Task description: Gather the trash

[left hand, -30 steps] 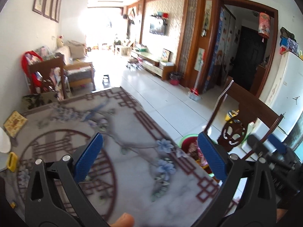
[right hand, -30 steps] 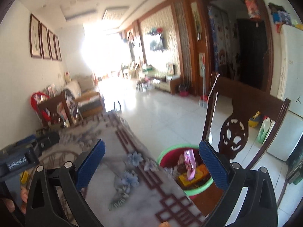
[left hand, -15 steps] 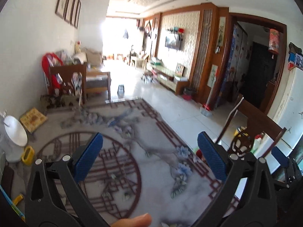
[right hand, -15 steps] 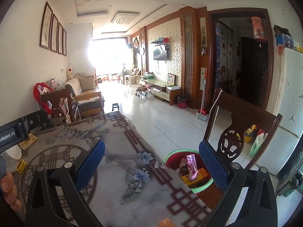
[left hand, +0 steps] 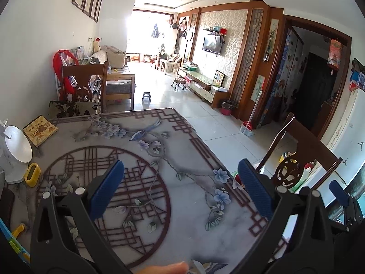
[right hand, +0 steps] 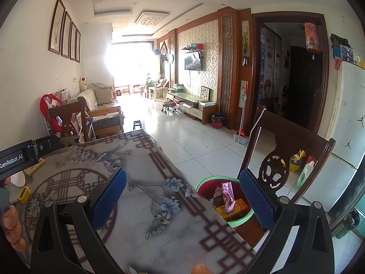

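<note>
Patterned table [left hand: 159,205] under both spread hand-held grippers [left hand: 180,190] [right hand: 182,197]; trash-filled bin [right hand: 224,202] clear only at right wrist.

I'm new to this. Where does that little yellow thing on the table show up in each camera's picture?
Left wrist view: the yellow thing sits at the left edge, beside the white fan's base.
Right wrist view: it is low at the left, past the gripper's left finger.
Shared landmark: the table's round lattice pattern.

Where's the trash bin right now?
In the right wrist view, the red bin with a green rim sits low right of centre, on the wooden chair seat just off the table edge, holding wrappers.
</note>
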`<state>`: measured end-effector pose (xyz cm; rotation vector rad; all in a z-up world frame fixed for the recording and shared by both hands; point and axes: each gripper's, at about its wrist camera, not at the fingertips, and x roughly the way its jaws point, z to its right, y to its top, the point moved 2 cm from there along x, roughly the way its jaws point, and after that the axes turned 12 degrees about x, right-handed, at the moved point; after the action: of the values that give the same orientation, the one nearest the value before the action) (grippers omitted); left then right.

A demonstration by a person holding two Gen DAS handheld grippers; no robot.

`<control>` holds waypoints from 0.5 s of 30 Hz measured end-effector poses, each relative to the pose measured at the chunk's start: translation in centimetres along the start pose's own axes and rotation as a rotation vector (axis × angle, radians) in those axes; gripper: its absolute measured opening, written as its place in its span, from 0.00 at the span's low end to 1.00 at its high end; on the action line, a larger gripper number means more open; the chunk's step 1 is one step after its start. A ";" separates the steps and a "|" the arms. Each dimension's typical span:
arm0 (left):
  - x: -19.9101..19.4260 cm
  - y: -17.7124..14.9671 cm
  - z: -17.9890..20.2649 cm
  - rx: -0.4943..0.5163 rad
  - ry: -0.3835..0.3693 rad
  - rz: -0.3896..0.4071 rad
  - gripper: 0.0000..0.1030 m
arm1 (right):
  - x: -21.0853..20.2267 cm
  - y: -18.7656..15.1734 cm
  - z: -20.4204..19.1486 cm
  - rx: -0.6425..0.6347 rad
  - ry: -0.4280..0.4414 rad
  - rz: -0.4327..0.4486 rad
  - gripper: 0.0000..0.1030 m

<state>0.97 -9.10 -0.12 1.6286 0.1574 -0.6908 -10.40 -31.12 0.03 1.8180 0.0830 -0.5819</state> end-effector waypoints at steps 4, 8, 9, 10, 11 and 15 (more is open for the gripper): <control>-0.2 -0.4 -0.6 -0.005 0.003 0.001 0.95 | -0.1 0.1 -0.4 -0.012 0.011 -0.001 0.93; -0.5 -0.2 -0.8 -0.006 0.007 0.007 0.95 | 0.1 0.1 -0.6 -0.019 0.014 -0.007 0.93; -0.5 -0.2 -0.9 -0.007 0.008 0.007 0.95 | 0.1 0.1 -0.7 -0.021 0.014 -0.010 0.93; -0.4 -0.1 -0.9 -0.007 0.010 0.006 0.95 | 0.1 0.1 -0.8 -0.023 0.014 -0.012 0.93; -0.4 -0.1 -1.0 -0.008 0.013 0.003 0.95 | 0.2 0.1 -0.8 -0.024 0.015 -0.013 0.93; -0.2 0.0 -1.1 -0.019 0.014 -0.006 0.95 | 0.2 0.1 -0.9 -0.025 0.016 -0.017 0.93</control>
<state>1.18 -7.96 0.05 1.6161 0.1786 -0.6805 -9.86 -30.41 0.22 1.8000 0.1163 -0.5756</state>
